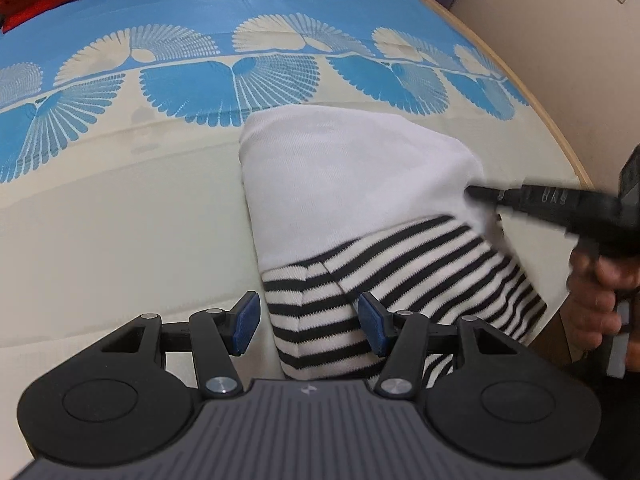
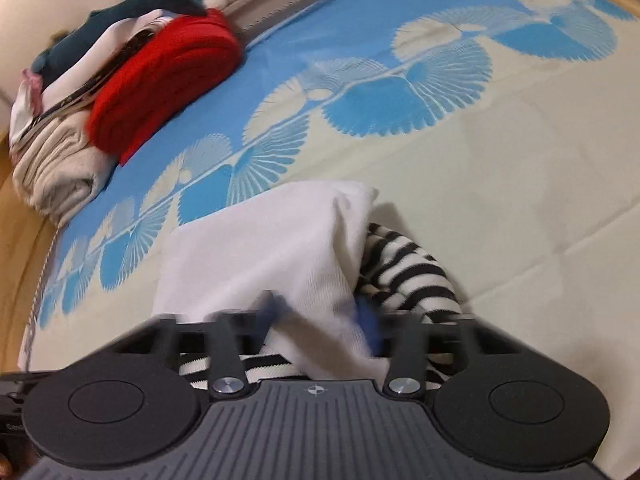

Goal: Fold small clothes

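Garment [image 1: 360, 184] lies on the sheet [image 1: 120, 220], straight ahead of the left claw [image 1: 308, 324]: white body farther off, black-striped part nearest the fingers. That claw is released, its two blue pads [image 1: 245, 322] spread wide with a striped fold between them; the left pad sits just off the fabric's edge, over bare sheet, and the other rests over the stripes. Whether either pad touches the cloth cannot be told.

To that claw's right, the right claw [image 1: 478, 191] reaches in from the side, its dark tip meeting the right edge of the white part. A hand [image 1: 600, 292] grips its handle, blurred.

From the right wrist view, the right claw [image 2: 320, 316] is blurred, with white fabric [image 2: 280, 256] bunched between its blue pads [image 2: 368, 320] and rising ahead of them. It looks clenched on that fabric, though the smear hides the exact contact. Striped sleeve [image 2: 412, 276] curls just right of the fingers, and more stripes show beneath the claw's body.

Beyond the garment the sheet turns blue with pale fan prints. Far ahead-left of the right claw sits a red folded cloth [image 2: 168, 80], touching a beige pile [image 2: 60, 172], with a dark plush shark [image 2: 120, 12] on top.
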The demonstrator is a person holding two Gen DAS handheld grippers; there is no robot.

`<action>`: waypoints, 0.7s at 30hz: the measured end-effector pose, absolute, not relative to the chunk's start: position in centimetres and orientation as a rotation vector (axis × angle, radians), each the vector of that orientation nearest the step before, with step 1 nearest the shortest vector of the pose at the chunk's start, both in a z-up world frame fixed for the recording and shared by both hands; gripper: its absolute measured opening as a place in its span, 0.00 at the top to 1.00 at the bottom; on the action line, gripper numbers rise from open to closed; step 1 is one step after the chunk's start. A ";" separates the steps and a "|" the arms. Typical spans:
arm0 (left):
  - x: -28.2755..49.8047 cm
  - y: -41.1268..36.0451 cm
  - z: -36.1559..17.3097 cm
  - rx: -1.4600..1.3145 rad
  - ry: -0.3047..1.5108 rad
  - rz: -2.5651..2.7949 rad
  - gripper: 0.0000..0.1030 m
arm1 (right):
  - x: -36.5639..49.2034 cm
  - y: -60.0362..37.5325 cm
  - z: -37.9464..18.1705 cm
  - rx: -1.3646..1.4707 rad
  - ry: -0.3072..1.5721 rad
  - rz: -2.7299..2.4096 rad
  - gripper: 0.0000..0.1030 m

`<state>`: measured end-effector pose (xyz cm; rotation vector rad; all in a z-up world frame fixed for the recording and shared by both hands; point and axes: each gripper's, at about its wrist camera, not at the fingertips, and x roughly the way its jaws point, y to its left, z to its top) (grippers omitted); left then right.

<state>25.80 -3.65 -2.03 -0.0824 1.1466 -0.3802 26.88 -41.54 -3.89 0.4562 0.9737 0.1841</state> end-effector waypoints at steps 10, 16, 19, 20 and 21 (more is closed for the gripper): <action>24.6 -5.4 -3.4 -0.037 1.202 -0.507 0.42 | 26.7 -42.7 -4.6 0.415 1.003 -0.017 0.94; 24.5 -5.6 -6.4 0.071 1.310 -0.468 0.40 | 25.5 -42.9 -1.8 0.408 0.896 0.051 0.61; 24.7 -5.0 -5.1 0.021 1.274 -0.487 0.41 | 24.7 -42.1 -2.0 0.357 0.966 0.226 0.61; 24.7 -4.8 -4.7 -0.008 1.262 -0.493 0.41 | 24.5 -41.5 -2.6 0.312 1.023 0.271 0.61; 24.8 -4.7 -4.5 -0.027 1.257 -0.499 0.41 | 24.2 -40.7 -3.8 0.232 1.103 0.301 0.62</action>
